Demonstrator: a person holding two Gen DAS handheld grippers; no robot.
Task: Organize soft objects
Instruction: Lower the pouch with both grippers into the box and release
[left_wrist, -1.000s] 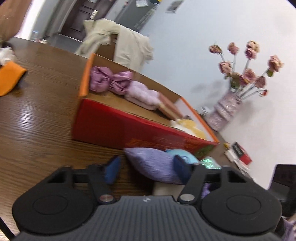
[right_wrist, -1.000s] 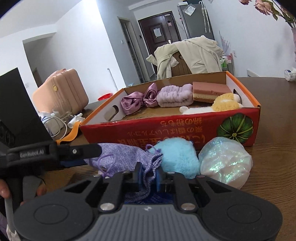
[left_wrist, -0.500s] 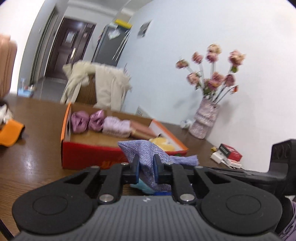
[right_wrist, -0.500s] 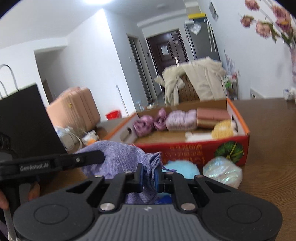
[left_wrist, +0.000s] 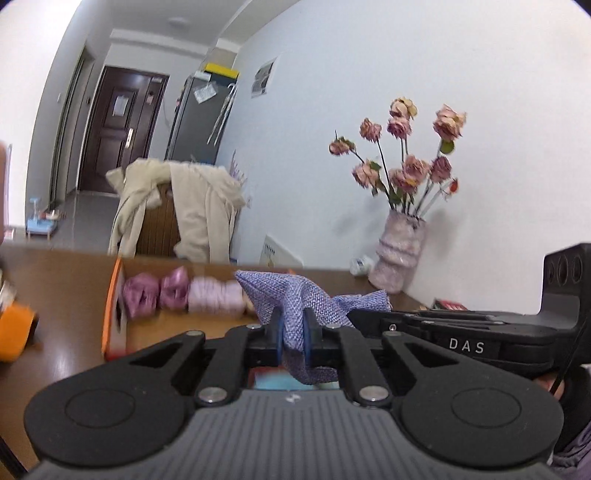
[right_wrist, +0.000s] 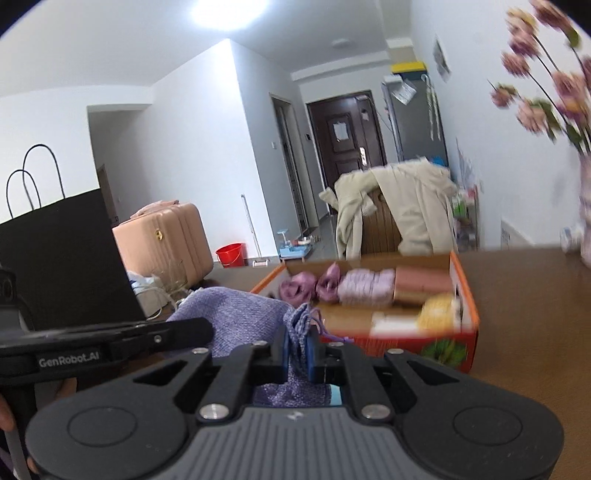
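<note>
A purple woven drawstring pouch (left_wrist: 306, 299) hangs in the air between both grippers, above the table. My left gripper (left_wrist: 293, 338) is shut on one end of it. My right gripper (right_wrist: 296, 350) is shut on the pouch (right_wrist: 236, 317) at its gathered drawstring end. Behind it lies the orange-and-red cardboard box (right_wrist: 466, 325) with purple scrunchies (right_wrist: 295, 290), a pink headband (right_wrist: 365, 290), a pink sponge (right_wrist: 424, 282) and a yellow fluffy thing (right_wrist: 437, 314) inside. The box also shows in the left wrist view (left_wrist: 112, 317). A bit of blue shows under each gripper.
A vase of dried roses (left_wrist: 400, 254) stands at the table's back right by the wall. A chair draped with a beige coat (right_wrist: 399, 214) stands behind the box. A black paper bag (right_wrist: 62, 258) is at the left, an orange object (left_wrist: 13, 328) at the far left.
My left gripper has closed on the pouch. Both grippers have lifted it off the table, and the blue pompom and iridescent ball have dropped out of view.
</note>
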